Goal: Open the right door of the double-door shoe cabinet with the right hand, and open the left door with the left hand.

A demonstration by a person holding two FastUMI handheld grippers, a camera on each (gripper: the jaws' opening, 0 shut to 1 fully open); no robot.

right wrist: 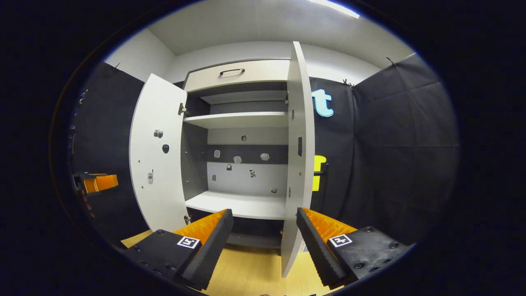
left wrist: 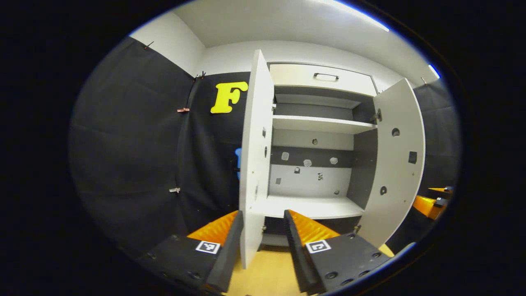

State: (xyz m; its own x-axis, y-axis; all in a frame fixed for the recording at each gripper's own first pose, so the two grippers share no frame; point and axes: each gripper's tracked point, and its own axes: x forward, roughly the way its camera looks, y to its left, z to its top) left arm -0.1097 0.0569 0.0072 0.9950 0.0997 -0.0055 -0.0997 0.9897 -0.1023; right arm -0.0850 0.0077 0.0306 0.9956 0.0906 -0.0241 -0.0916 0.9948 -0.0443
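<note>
The white shoe cabinet [left wrist: 314, 123] stands with both doors swung out. In the left gripper view the left door [left wrist: 257, 156] shows edge-on, its lower edge between my left gripper's [left wrist: 263, 224] spread fingers and close to the left one; the gripper is open. The right door [left wrist: 396, 164] hangs wide open farther right. In the right gripper view the right door [right wrist: 300, 156] is edge-on, just inside the right finger of my open right gripper [right wrist: 265, 218]. The left door [right wrist: 158, 156] stands open at the left.
Above the shelves [left wrist: 322, 124] sits a shut drawer with a dark handle [left wrist: 326, 76]. A light wooden floor [left wrist: 267, 271] lies below. Black cloth walls flank the cabinet. The other gripper shows far off at each view's side: the right gripper [left wrist: 431, 203], the left gripper [right wrist: 96, 183].
</note>
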